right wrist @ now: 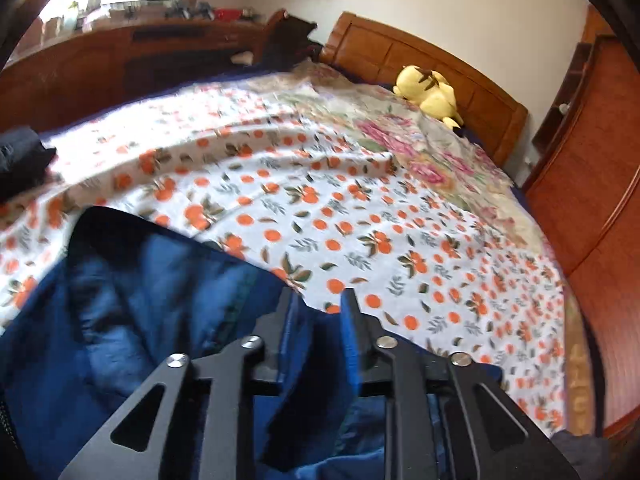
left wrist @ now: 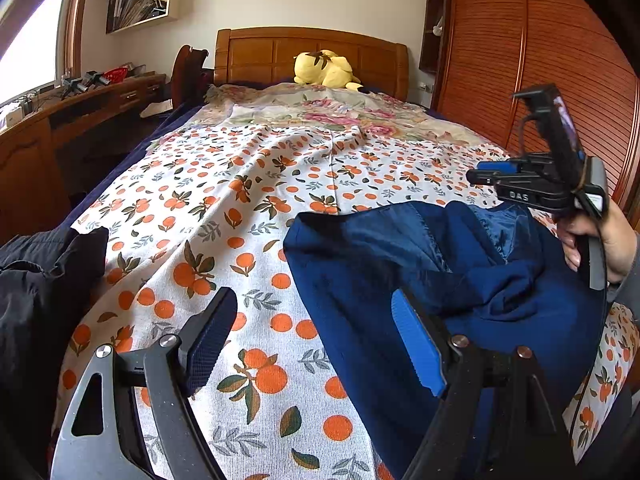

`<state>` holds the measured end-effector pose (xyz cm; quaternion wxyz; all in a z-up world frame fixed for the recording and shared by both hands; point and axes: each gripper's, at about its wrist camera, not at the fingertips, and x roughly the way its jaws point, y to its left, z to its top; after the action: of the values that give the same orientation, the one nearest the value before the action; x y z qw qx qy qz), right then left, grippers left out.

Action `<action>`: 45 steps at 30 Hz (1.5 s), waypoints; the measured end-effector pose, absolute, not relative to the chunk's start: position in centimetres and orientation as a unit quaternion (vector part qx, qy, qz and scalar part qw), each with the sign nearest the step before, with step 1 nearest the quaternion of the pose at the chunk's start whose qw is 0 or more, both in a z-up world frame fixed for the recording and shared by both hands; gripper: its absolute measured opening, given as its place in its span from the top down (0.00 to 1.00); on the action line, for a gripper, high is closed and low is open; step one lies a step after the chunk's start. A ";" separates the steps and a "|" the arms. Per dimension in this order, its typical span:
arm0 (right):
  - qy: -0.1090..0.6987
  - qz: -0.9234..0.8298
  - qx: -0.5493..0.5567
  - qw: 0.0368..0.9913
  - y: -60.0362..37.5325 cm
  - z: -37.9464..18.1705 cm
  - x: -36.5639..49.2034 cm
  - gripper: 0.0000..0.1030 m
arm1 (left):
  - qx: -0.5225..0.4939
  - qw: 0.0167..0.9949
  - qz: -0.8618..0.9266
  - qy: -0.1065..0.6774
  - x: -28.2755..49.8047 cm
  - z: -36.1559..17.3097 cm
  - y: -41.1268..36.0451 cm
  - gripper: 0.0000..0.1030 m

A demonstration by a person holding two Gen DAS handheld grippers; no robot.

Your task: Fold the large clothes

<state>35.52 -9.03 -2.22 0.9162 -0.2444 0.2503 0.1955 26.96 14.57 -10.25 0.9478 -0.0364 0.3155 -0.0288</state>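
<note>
While the bed (left wrist: pixel 280 184) is filling most of both views, its orange-print sheet (left wrist: pixel 248 240) is lying open and bare from the middle up toward the floral cover (left wrist: pixel 320 112) and the headboard (left wrist: pixel 312 56), giving wide free room ahead of both grippers. Along the right edge a slatted wardrobe (left wrist: pixel 560 60) is standing close beside the mattress, and along the left a wooden desk (left wrist: pixel 80 112) is running near that side. A black garment (left wrist: pixel 36 280) is sitting at the sheet's near left edge, and a yellow plush (left wrist: pixel 324 69) is resting against the headboard. On the near right part of the sheet the blue garment (left wrist: pixel 400 272) is lying crumpled, its shinier lining showing in folds, with one straight edge running across the print. The left gripper (left wrist: pixel 320 340) is hovering with its jaws standing wide, holding nothing, one finger over the sheet and the other over the blue cloth. The right gripper (right wrist: pixel 320 312) is showing a narrow gap with blue cloth lying between its fingers; whether the pads are pressing it cannot be told, as that view is blurred. A hand (left wrist: pixel 600 240) is gripping its handle.
</note>
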 end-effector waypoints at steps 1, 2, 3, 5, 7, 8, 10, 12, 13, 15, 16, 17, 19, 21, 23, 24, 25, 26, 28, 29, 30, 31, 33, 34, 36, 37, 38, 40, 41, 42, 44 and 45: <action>0.249 0.205 -0.247 0.914 -8.9 -2.5 35.0 0.67 | -0.037 0.948 -0.029 0.316 27.0 -10.3 14.6 0.22; 0.255 0.223 -0.246 0.908 -8.8 -2.9 34.8 0.65 | -0.038 0.948 -0.028 0.316 27.0 -10.3 14.7 0.22; 0.264 0.243 -0.242 0.901 -9.0 -3.2 34.1 0.64 | -0.039 0.948 -0.029 0.316 27.0 -10.3 14.7 0.22; 0.287 0.278 -0.239 0.885 -8.7 -4.1 33.0 0.61 | -0.040 0.948 -0.028 0.316 27.0 -10.3 14.7 0.22; 0.313 0.307 -0.241 0.866 -8.2 -5.1 32.4 0.60 | -0.038 0.948 -0.028 0.316 27.0 -10.3 14.6 0.22; 0.324 0.318 -0.243 0.857 -7.9 -5.6 32.1 0.60 | -0.038 0.948 -0.028 0.316 27.0 -10.3 14.6 0.22; 0.342 0.330 -0.245 0.845 -8.1 -6.6 32.2 0.59 | -0.038 0.947 -0.029 0.316 27.0 -10.3 14.6 0.22; 0.357 0.337 -0.246 0.836 -8.3 -7.3 32.0 0.59 | -0.037 0.947 -0.029 0.317 26.9 -10.2 14.7 0.22; 0.362 0.337 -0.246 0.834 -8.4 -7.5 32.1 0.59 | -0.036 0.947 -0.029 0.317 27.0 -10.3 14.6 0.22; 0.375 0.333 -0.247 0.829 -8.7 -7.8 32.7 0.59 | -0.038 0.947 -0.031 0.317 26.9 -10.3 14.6 0.22; 0.382 0.331 -0.246 0.827 -8.9 -8.0 32.9 0.59 | -0.038 0.947 -0.032 0.317 26.9 -10.3 14.5 0.22; 0.389 0.330 -0.244 0.825 -9.0 -8.1 33.2 0.59 | -0.038 0.947 -0.031 0.317 26.9 -10.2 14.6 0.22; 0.405 0.331 -0.238 0.818 -9.3 -8.5 33.9 0.59 | -0.038 0.948 -0.031 0.316 26.9 -10.2 14.6 0.22; 0.414 0.333 -0.235 0.814 -9.4 -8.5 34.2 0.59 | -0.039 0.948 -0.032 0.315 26.8 -10.2 14.5 0.22; 0.417 0.329 -0.242 0.812 -9.6 -9.0 34.3 0.59 | -0.038 0.948 -0.033 0.315 26.9 -10.1 14.4 0.22; 0.418 0.326 -0.247 0.811 -9.4 -8.8 33.7 0.59 | -0.038 0.948 -0.034 0.315 26.9 -10.1 14.3 0.22; 0.418 0.326 -0.248 0.811 -9.4 -8.9 33.6 0.59 | -0.037 0.948 -0.035 0.315 26.9 -10.1 14.2 0.22; 0.418 0.327 -0.248 0.810 -9.3 -9.1 33.7 0.59 | -0.037 0.948 -0.036 0.315 26.9 -10.1 14.1 0.22; 0.418 0.331 -0.248 0.809 -9.2 -9.4 33.6 0.60 | -0.034 0.948 -0.037 0.315 27.0 -10.2 13.8 0.22; 0.418 0.335 -0.249 0.807 -9.0 -9.6 33.7 0.64 | -0.032 0.948 -0.037 0.315 27.0 -10.2 13.7 0.22; 0.416 0.344 -0.249 0.804 -9.1 -9.7 33.2 0.83 | -0.030 0.948 -0.036 0.316 27.1 -10.2 13.5 0.22; 0.409 0.348 -0.252 0.805 -9.1 -9.5 32.8 0.91 | -0.030 0.948 -0.037 0.316 27.1 -10.2 13.4 0.22; 0.378 0.341 -0.258 0.821 -9.2 -8.6 32.3 0.96 | -0.033 0.947 -0.044 0.315 27.0 -10.1 13.3 0.22; 0.359 0.335 -0.258 0.832 -9.3 -8.0 32.2 0.97 | -0.033 0.948 -0.044 0.314 27.0 -10.1 13.2 0.22; 0.326 0.320 -0.254 0.852 -9.5 -6.7 32.5 0.97 | -0.033 0.948 -0.045 0.312 27.0 -9.9 13.1 0.22; 0.313 0.312 -0.252 0.861 -9.5 -6.1 32.9 0.97 | -0.035 0.948 -0.047 0.312 27.0 -9.9 13.1 0.22; 0.306 0.307 -0.250 0.866 -9.5 -5.6 33.4 0.97 | -0.035 0.948 -0.047 0.312 27.1 -10.0 13.0 0.22; 0.293 0.290 -0.251 0.876 -9.2 -4.7 34.7 0.97 | -0.035 0.947 -0.048 0.315 27.2 -10.0 12.9 0.22; 0.286 0.283 -0.253 0.880 -9.0 -4.3 35.4 0.97 | -0.033 0.947 -0.047 0.315 27.2 -10.0 12.8 0.22; 0.280 0.277 -0.257 0.883 -8.8 -4.1 35.9 0.97 | -0.032 0.948 -0.046 0.315 27.3 -9.9 12.7 0.22; 0.267 0.261 -0.261 0.890 -8.2 -4.0 37.2 0.97 | -0.034 0.948 -0.048 0.312 27.2 -9.7 12.4 0.22; 0.268 0.256 -0.260 0.892 -7.8 -4.1 37.9 0.97 | -0.035 0.948 -0.052 0.311 27.3 -9.7 12.3 0.22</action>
<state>37.92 -7.78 -4.13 0.8916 -0.2605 0.2679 0.2557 27.27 12.27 -9.71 0.9482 -0.0347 0.3115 -0.0517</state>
